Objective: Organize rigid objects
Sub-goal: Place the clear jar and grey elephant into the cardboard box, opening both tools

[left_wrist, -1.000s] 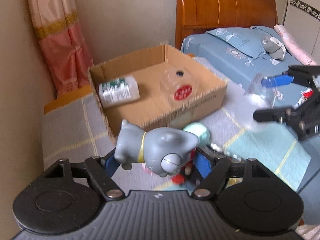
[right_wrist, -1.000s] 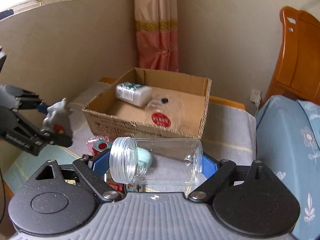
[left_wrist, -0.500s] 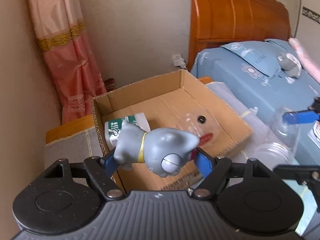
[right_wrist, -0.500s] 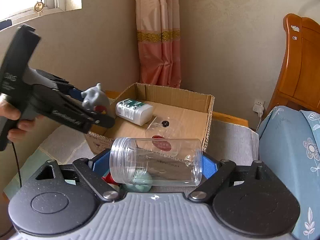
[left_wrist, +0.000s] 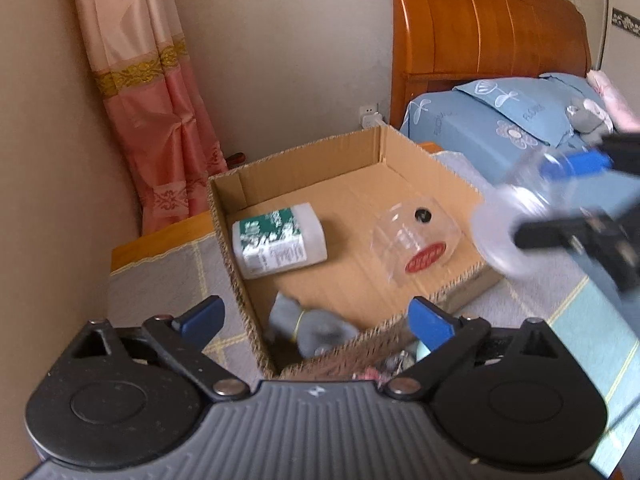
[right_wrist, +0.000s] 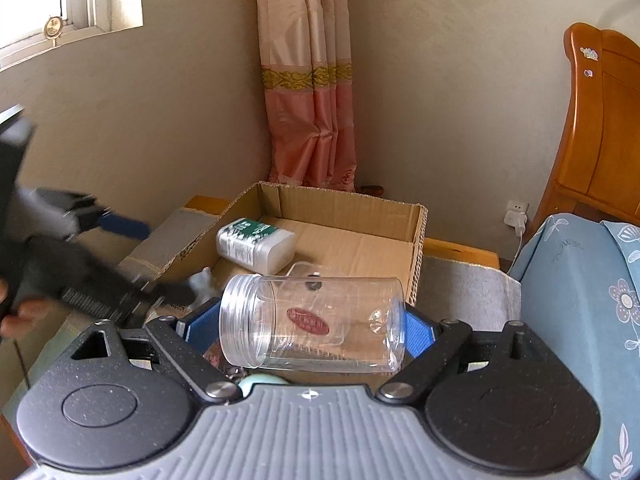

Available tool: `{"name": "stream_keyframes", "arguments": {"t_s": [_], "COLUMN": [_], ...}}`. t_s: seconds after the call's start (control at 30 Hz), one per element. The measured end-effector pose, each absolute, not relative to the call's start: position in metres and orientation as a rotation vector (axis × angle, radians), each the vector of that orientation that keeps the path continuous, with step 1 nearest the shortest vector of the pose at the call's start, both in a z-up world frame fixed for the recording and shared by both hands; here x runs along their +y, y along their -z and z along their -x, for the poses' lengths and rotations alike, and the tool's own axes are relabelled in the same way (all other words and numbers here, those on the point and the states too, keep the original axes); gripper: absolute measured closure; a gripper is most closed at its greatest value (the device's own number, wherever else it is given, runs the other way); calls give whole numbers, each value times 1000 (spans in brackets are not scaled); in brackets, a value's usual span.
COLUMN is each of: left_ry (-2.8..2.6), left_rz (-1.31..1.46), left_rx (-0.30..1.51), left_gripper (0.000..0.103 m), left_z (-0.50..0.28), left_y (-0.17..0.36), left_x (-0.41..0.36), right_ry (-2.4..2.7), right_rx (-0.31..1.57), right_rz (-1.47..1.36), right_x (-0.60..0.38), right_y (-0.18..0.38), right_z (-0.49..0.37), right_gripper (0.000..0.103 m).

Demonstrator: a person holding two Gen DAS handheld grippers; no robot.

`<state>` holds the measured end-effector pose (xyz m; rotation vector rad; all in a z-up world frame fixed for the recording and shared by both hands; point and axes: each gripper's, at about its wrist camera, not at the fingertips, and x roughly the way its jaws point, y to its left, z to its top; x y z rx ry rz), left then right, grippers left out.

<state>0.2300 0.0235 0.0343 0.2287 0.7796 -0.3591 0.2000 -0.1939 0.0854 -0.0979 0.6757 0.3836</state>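
An open cardboard box stands on a cloth-covered table; it also shows in the right wrist view. In it lie a white bottle with a green label, a clear plastic lid with a red sticker and a grey toy animal, blurred, near the front wall. My left gripper is open and empty above the box's front corner. My right gripper is shut on a clear plastic jar held sideways; the jar also shows in the left wrist view.
A bed with blue bedding and a wooden headboard stands to the right. A pink curtain hangs behind the box. Small items, among them a pale green ball, lie on the cloth before the box.
My left gripper has opened and the grey toy animal has dropped into the box. My right gripper has carried the jar closer to the box.
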Motion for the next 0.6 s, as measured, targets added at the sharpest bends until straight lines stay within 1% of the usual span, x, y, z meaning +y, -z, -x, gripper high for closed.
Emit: {"name": "stream_keyframes", "arguments": {"t_s": [0.37, 0.6], "left_ry": [334, 318], "left_rz": [-193, -169], "left_rx": [746, 733], "left_gripper": [5, 5], "left_z": [-200, -194], "left_y": [-33, -30], "left_x": [45, 60], "right_ry": [-331, -279], "right_rx": [713, 748], "right_rz": [104, 100], "right_x": [-162, -146], "right_y": [-87, -77], "right_z": [-261, -298], "right_gripper": [10, 10]}}
